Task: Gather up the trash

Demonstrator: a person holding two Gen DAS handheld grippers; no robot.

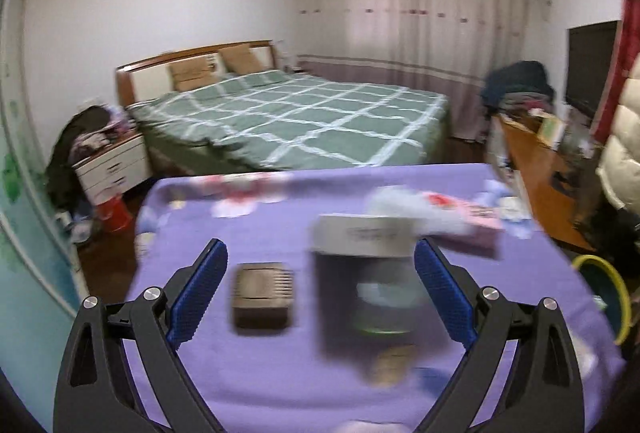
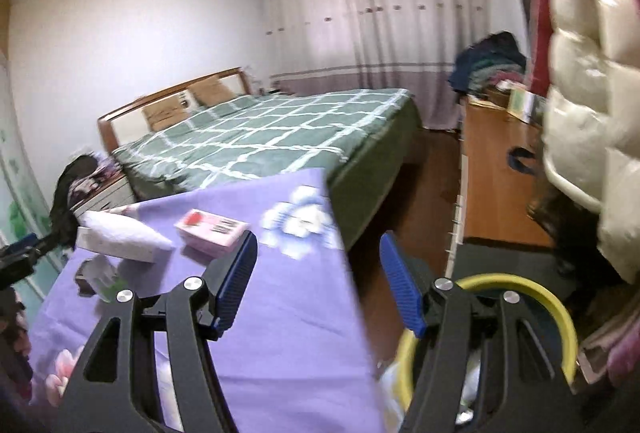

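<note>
1. Left wrist view: your left gripper (image 1: 318, 293) is spread wide and empty over the purple table (image 1: 248, 385), with the small dark box (image 1: 262, 299) lying between its fingers
2. That box looks light and stiff; take it across its short sides
3. The white carton (image 1: 362, 239) and pink box (image 2: 212, 227) probably crush easily
4. Your right gripper (image 2: 318, 285) is parted, holding nothing, beside the yellow-rimmed bin (image 2: 556, 317)

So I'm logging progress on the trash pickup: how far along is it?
Some whitish litter already shows inside the yellow-rimmed bin. Nothing is in hand: the left gripper and right gripper are both empty. Left on the purple cloth: dark box, pink box, white box.
</note>
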